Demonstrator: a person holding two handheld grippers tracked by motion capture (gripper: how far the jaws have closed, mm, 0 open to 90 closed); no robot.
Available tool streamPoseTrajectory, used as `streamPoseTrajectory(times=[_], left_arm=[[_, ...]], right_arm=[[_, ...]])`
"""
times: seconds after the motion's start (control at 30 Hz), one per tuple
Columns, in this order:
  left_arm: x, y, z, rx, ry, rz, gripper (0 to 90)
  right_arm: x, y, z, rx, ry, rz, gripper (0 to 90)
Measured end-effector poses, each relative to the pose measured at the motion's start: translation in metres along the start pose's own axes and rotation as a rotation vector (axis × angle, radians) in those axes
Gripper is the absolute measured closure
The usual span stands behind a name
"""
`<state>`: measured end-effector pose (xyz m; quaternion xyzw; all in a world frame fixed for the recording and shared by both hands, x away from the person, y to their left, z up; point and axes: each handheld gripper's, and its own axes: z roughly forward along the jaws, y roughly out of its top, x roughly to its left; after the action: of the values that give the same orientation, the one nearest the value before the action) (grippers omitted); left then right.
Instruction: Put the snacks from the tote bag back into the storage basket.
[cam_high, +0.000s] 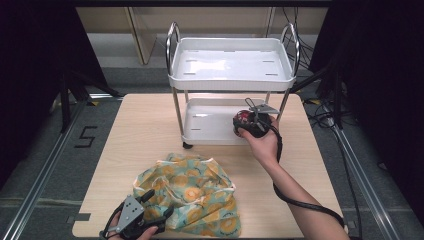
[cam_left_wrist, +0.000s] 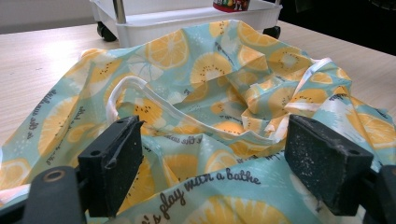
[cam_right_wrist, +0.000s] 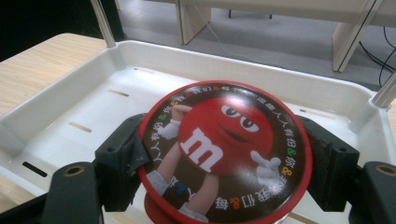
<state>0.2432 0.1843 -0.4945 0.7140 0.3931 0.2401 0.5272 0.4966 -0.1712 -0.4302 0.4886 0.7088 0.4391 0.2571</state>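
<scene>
A round red candy tin (cam_right_wrist: 219, 140) with a cartoon character on its lid sits between the jaws of my right gripper (cam_right_wrist: 225, 157), whose pads press on its sides. In the high view the right gripper (cam_high: 247, 123) holds the tin (cam_high: 241, 118) over the right part of the lower tray (cam_high: 200, 136) of a white cart. A crumpled fabric bag (cam_high: 195, 185) printed with orange slices lies at the table's front. My left gripper (cam_high: 159, 204) rests at the bag's front left edge. Its jaws stand wide apart over the fabric (cam_left_wrist: 205, 70), pressing on nothing; the left gripper (cam_left_wrist: 210, 144) is open.
The white two-tier cart stands at the back of the wooden table (cam_high: 140, 130), with a bare upper tray (cam_high: 176, 80) and chrome handles. The lower tray's walls (cam_right_wrist: 187, 65) surround the tin. Bare wood lies left and right of the bag. Cables trail from the right gripper.
</scene>
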Motion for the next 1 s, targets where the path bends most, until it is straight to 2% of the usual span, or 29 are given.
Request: streamPoseTrajectory(times=[0.03, 0.07, 0.1, 0.13, 0.17, 0.2, 0.23, 0.33, 0.4, 0.47, 0.5, 0.53, 0.6, 0.63, 0.7, 0.9, 0.93, 0.97, 1.0], left_arm=[[0.000, 0.000, 0.000, 0.000, 0.000, 0.000, 19.1], [0.000, 0.000, 0.000, 0.000, 0.000, 0.000, 19.1], [0.000, 0.000, 0.000, 0.000, -0.001, 0.000, 19.1], [0.000, 0.000, 0.000, 0.001, -0.001, 0.000, 19.1], [0.000, 0.000, 0.000, 0.001, -0.002, 0.001, 19.1], [0.000, 0.000, 0.000, 0.001, -0.003, 0.001, 19.1], [0.000, 0.000, 0.000, 0.000, -0.003, 0.001, 19.1], [0.000, 0.000, 0.000, 0.001, -0.002, 0.001, 19.1], [0.000, 0.000, 0.000, 0.001, -0.002, 0.001, 19.1], [0.000, 0.000, 0.000, 0.005, 0.002, 0.001, 19.1], [0.000, 0.000, 0.000, 0.006, 0.002, 0.003, 19.1], [0.000, 0.000, 0.000, 0.006, 0.002, 0.002, 19.1], [0.000, 0.000, 0.000, 0.001, -0.002, 0.002, 19.1], [0.000, 0.000, 0.000, 0.001, -0.002, 0.002, 19.1], [0.000, 0.000, 0.000, 0.000, -0.002, 0.002, 19.1], [0.000, 0.000, 0.000, 0.000, 0.002, -0.006, 19.0], [0.000, 0.000, 0.000, 0.000, 0.002, -0.005, 19.1], [0.000, 0.000, 0.000, 0.000, 0.002, -0.005, 19.1], [0.000, 0.000, 0.000, 0.000, 0.002, -0.005, 19.0]], right_arm=[[-0.001, -0.001, 0.003, -0.020, -0.016, -0.020, 26.7], [0.000, -0.001, 0.003, -0.008, -0.008, -0.003, 26.7], [0.000, -0.002, 0.005, -0.018, -0.024, -0.017, 26.7], [-0.001, -0.001, 0.004, -0.004, -0.027, -0.020, 26.7], [0.000, -0.001, 0.005, 0.001, -0.032, -0.007, 26.7], [-0.002, -0.002, 0.005, -0.005, -0.018, -0.026, 26.7], [-0.001, -0.002, 0.006, -0.012, -0.016, -0.012, 26.7], [-0.002, -0.002, 0.006, 0.002, -0.032, -0.024, 26.7], [-0.001, -0.002, 0.007, 0.000, -0.036, -0.003, 26.7], [-0.004, -0.003, 0.008, -0.007, -0.016, -0.025, 26.7], [-0.003, -0.003, 0.009, 0.001, -0.031, -0.022, 26.7], [0.000, -0.003, 0.008, 0.018, -0.041, 0.009, 26.7], [-0.004, -0.003, 0.009, 0.008, -0.031, -0.030, 26.7], [-0.002, -0.003, 0.009, 0.009, -0.021, 0.001, 26.7], [-0.005, -0.003, 0.010, 0.005, -0.024, -0.026, 26.7], [-0.004, -0.004, 0.013, 0.010, -0.015, -0.005, 26.7], [-0.005, -0.005, 0.014, 0.000, -0.022, -0.017, 26.7], [-0.004, -0.004, 0.014, 0.020, -0.040, -0.019, 26.7], [-0.004, -0.004, 0.013, 0.018, -0.024, -0.012, 26.7]])
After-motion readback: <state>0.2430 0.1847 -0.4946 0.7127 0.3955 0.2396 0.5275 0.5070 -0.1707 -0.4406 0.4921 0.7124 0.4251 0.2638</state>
